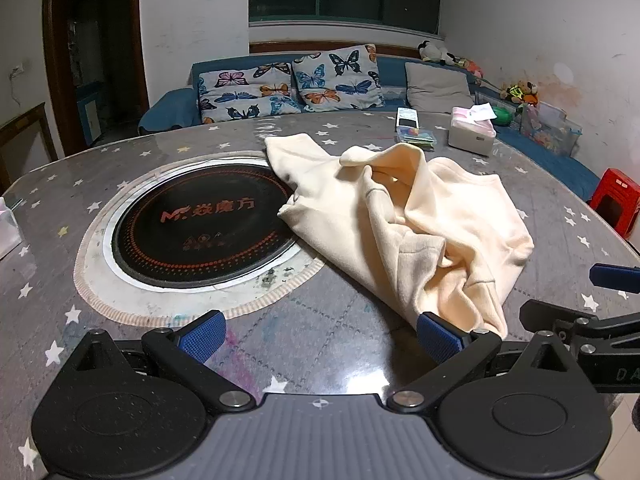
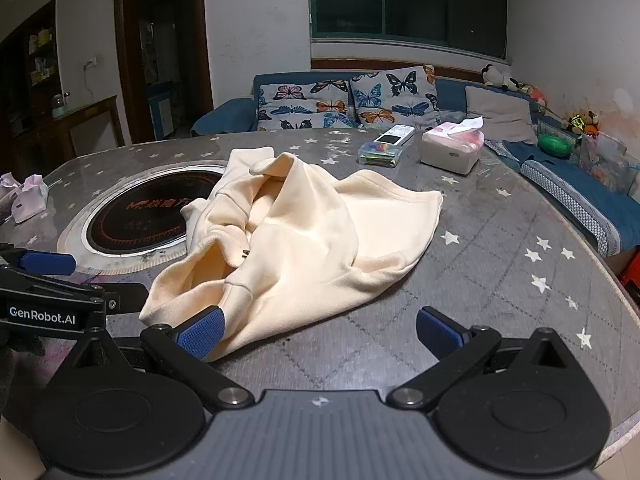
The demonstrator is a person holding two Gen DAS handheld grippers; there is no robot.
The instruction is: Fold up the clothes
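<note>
A cream garment (image 1: 404, 220) lies crumpled on the grey star-patterned table (image 1: 304, 320), partly over the black round cooktop (image 1: 200, 220). My left gripper (image 1: 320, 336) is open just in front of the garment's near corner, which touches its right finger. In the right wrist view the same garment (image 2: 296, 232) spreads across the table's middle. My right gripper (image 2: 320, 332) is open, with the garment's near hem lying against its left finger. Nothing is held between either pair of pads. Each gripper shows at the edge of the other's view.
A white tissue box (image 2: 452, 148), a small clear box (image 2: 380, 154) and a remote (image 2: 396, 134) sit at the table's far side. Pink tissue packs (image 2: 28, 196) lie at the left. A blue sofa (image 1: 280, 88) with butterfly cushions stands behind. A red stool (image 1: 616, 200) is to the right.
</note>
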